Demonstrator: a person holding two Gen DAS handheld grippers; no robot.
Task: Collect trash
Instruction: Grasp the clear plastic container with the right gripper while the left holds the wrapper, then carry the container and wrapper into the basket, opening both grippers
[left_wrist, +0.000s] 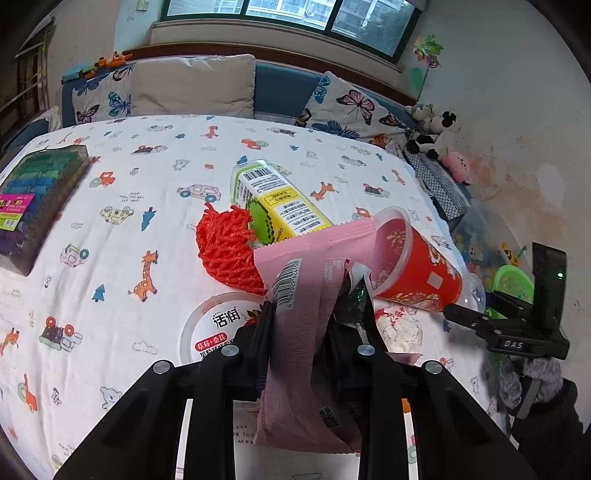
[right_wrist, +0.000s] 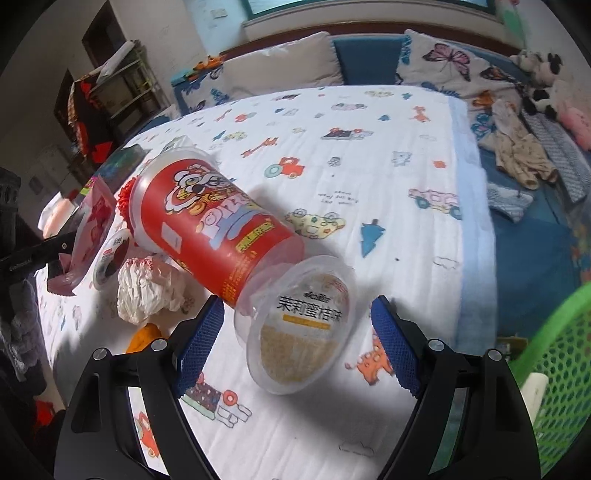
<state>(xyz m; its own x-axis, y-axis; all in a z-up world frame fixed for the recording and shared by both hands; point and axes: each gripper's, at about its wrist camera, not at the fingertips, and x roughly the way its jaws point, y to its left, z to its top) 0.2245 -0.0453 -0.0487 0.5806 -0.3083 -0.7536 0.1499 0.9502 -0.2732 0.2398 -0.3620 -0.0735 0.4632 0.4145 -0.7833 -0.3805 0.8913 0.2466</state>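
Clenched on a pink wrapper (left_wrist: 295, 332), the left gripper (left_wrist: 306, 325) holds it above the bed (left_wrist: 110, 221) beside the fallen red cup (right_wrist: 218, 229), while the right gripper (right_wrist: 295, 343) has its blue fingers (right_wrist: 199, 343) released around a clear tub (right_wrist: 299, 325).

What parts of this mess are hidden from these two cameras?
- Yogurt cup, left wrist view: its near half is hidden behind the left gripper.
- Pink wrapper, left wrist view: its front face is turned away, and the clamped middle is covered by the fingers.
- Green basket, right wrist view: cut off by the picture edge, so its contents cannot be seen.
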